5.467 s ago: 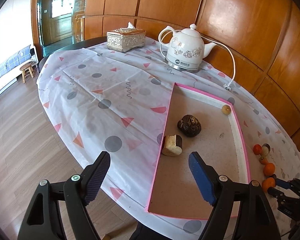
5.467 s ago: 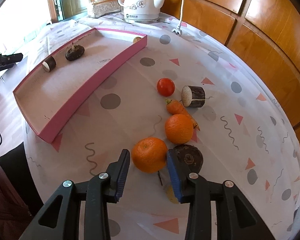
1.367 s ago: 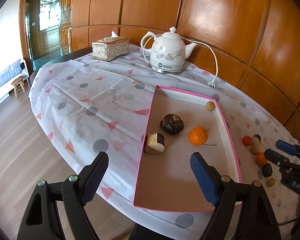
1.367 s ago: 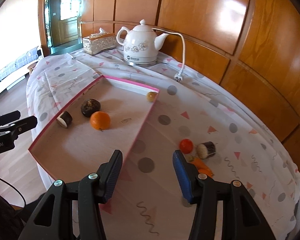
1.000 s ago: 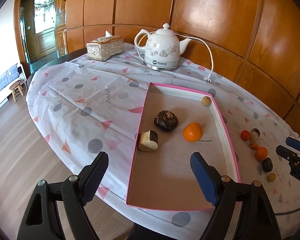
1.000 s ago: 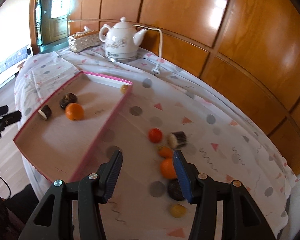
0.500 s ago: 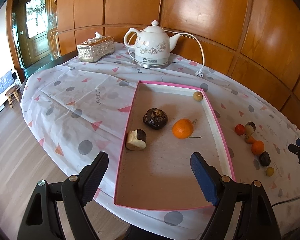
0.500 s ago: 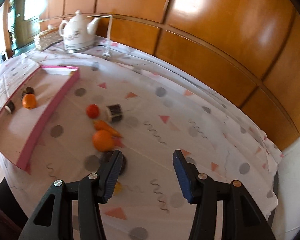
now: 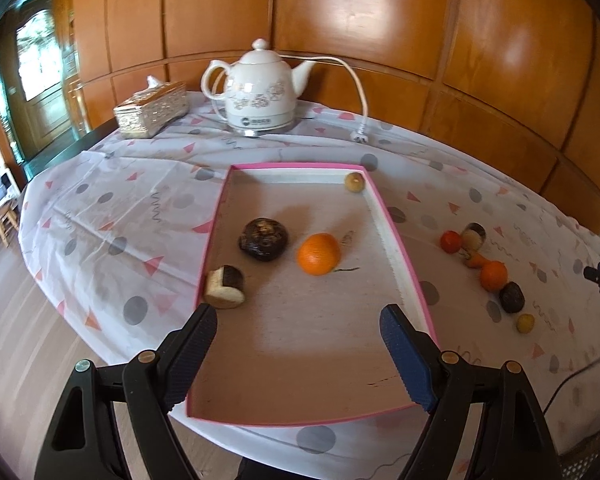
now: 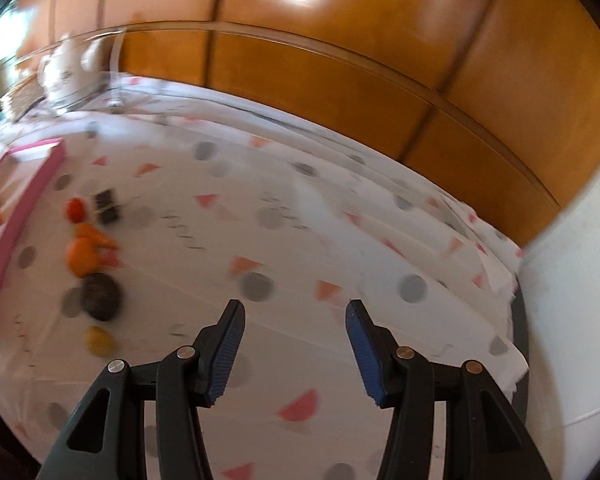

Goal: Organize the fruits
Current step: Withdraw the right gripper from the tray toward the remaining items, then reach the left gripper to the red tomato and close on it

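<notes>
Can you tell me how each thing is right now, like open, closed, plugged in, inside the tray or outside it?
Left gripper: open, empty.
Right gripper: open, empty.
Pink-rimmed tray: flat on the table, holding four items.
Round orange in the tray: inside, resting loose.
Second orange on the tablecloth: outside the tray.
White ceramic kettle: lid on, upright.
White kettle plug: unplugged, lying on the cloth.

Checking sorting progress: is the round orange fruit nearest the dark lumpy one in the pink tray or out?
In: the round orange fruit rests on the pink-rimmed tray floor.
</notes>
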A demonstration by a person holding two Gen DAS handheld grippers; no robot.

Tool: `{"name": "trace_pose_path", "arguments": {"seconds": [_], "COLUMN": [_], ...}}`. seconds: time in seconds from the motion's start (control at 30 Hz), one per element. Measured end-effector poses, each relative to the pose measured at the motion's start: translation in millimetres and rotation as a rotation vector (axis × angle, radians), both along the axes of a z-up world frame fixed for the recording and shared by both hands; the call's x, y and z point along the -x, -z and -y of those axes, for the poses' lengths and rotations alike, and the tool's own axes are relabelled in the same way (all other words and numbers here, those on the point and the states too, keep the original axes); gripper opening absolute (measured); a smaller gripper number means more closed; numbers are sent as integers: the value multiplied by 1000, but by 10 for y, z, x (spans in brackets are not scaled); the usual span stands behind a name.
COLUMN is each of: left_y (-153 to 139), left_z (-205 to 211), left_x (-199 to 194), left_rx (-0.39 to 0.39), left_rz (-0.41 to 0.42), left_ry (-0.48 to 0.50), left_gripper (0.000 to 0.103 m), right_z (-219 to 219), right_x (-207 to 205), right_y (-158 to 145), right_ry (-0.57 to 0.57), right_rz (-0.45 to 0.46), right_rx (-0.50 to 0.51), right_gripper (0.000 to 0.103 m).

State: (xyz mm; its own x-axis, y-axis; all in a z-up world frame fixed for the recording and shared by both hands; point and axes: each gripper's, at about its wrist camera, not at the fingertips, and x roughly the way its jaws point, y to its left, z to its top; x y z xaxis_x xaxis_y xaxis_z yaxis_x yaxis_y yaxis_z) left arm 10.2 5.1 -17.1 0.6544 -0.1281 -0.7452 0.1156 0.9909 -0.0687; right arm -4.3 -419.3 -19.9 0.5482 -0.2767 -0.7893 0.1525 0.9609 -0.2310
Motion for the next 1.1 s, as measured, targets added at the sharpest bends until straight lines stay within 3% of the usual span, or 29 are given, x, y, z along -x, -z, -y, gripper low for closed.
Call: {"name": "trace_pose_path", "arguments": {"seconds": [0.4, 0.57, 0.67, 0.87, 1.0, 1.1], "left_y": [30, 30, 5, 52, 128, 225], "left_z": [337, 544, 713, 1083, 1349, 1514], "left_x": [-109, -202, -283, -553, -751, -939], "left_rx": [-5, -1, -8, 13, 24, 25], "left_rz": [-52, -81, -86, -150, -184, -214], "left_ry": [138, 198, 240, 314, 357, 361], "left_gripper": [60, 57, 56, 44, 33, 33], "right_z": [855, 1089, 1227, 1525, 1605, 1610], "right_x": [174, 244, 324, 533, 569, 546], "right_y": [122, 140, 108, 32, 27, 36], "right_ry": [289, 385, 463, 620, 649, 639], "right_rz": [11, 21, 50, 129, 148, 150], "right_rx": [-96, -144, -157, -228, -262, -266], "right_gripper": [53, 53, 53, 53, 53, 53]}}
